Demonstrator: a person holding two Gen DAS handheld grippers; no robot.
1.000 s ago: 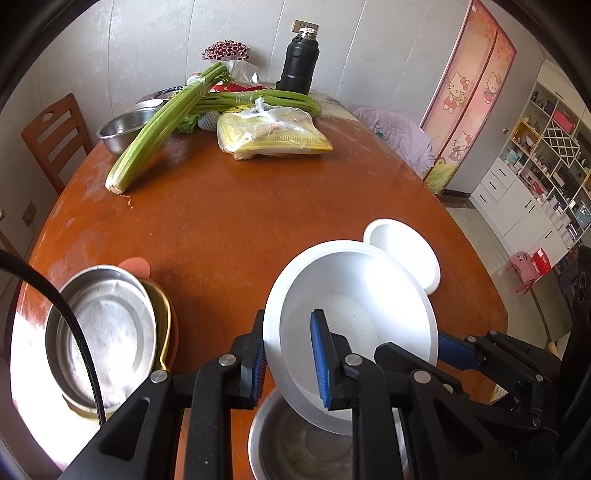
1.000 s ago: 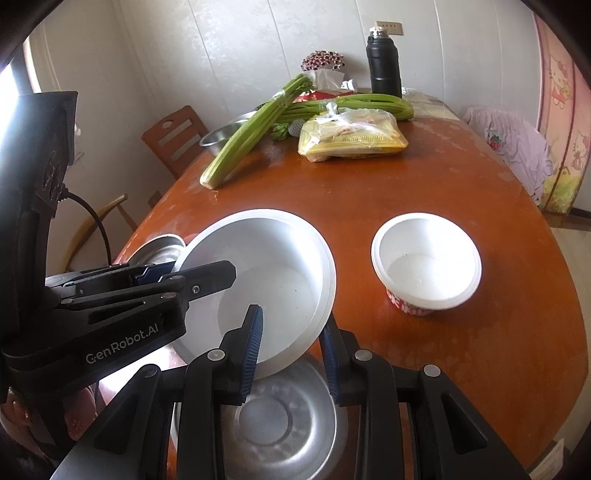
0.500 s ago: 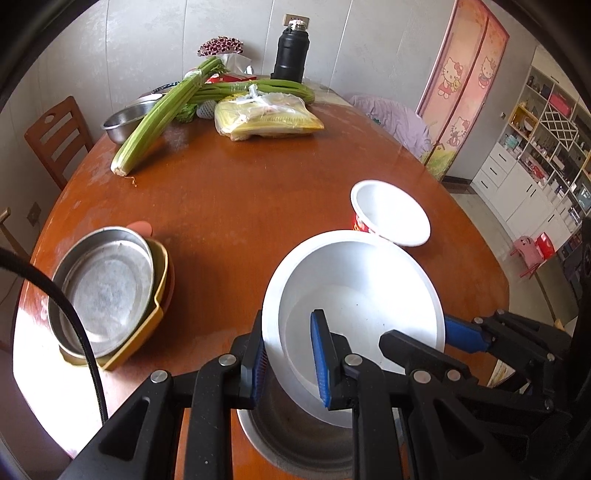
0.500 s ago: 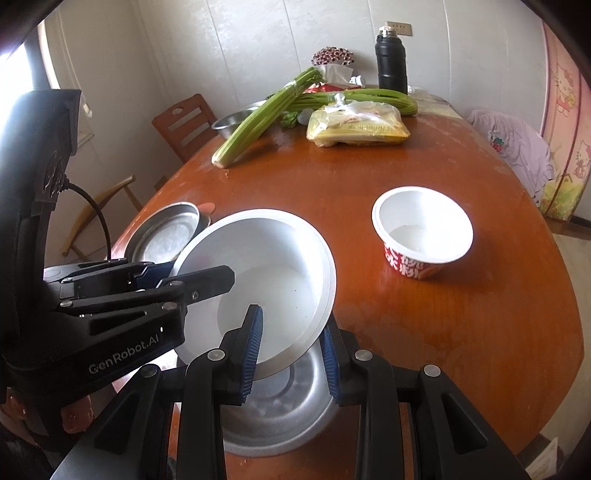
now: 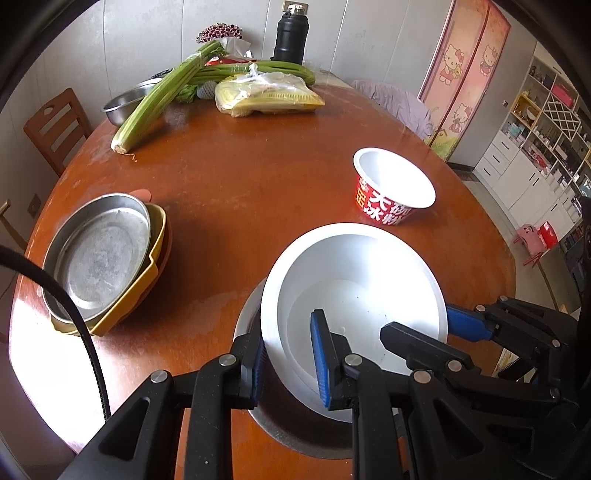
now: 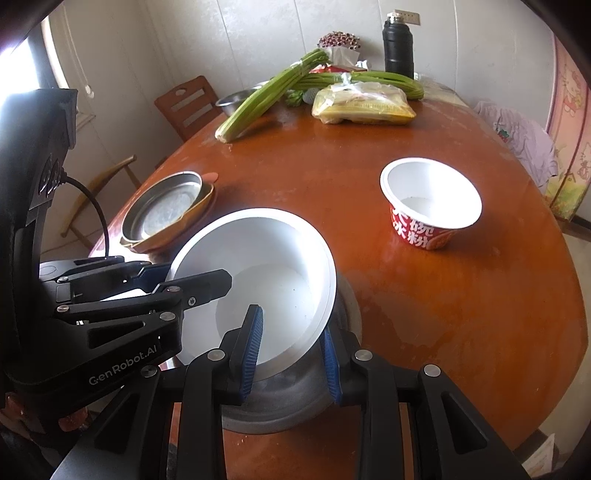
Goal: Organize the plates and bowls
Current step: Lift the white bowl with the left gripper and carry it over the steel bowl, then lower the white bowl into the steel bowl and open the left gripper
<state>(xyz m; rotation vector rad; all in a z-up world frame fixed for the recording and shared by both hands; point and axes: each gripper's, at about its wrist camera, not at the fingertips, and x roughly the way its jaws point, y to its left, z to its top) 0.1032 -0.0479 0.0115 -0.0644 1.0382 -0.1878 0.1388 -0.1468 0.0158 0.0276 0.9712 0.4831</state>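
A large white bowl (image 5: 354, 295) is held tilted above a steel bowl (image 5: 295, 424) at the table's near edge. My left gripper (image 5: 288, 363) is shut on its left rim. My right gripper (image 6: 291, 349) is shut on its right rim; the white bowl (image 6: 258, 273) and steel bowl (image 6: 295, 398) show there too. A red-and-white paper bowl (image 5: 391, 192) stands upright to the right, also in the right wrist view (image 6: 430, 205). A steel plate (image 5: 96, 254) lies stacked on a yellow dish (image 5: 155, 236) at the left.
Celery (image 5: 162, 96), a bagged food packet (image 5: 266, 96), a black flask (image 5: 290, 33) and a steel bowl (image 5: 122, 103) crowd the table's far end. A wooden chair (image 5: 55, 129) stands at the left. The round table's edge (image 5: 509, 266) is close on the right.
Both grippers have pulled back and upward with the white bowl. The steel bowl beneath now shows more fully, and the paper bowl and plate stack appear farther away.
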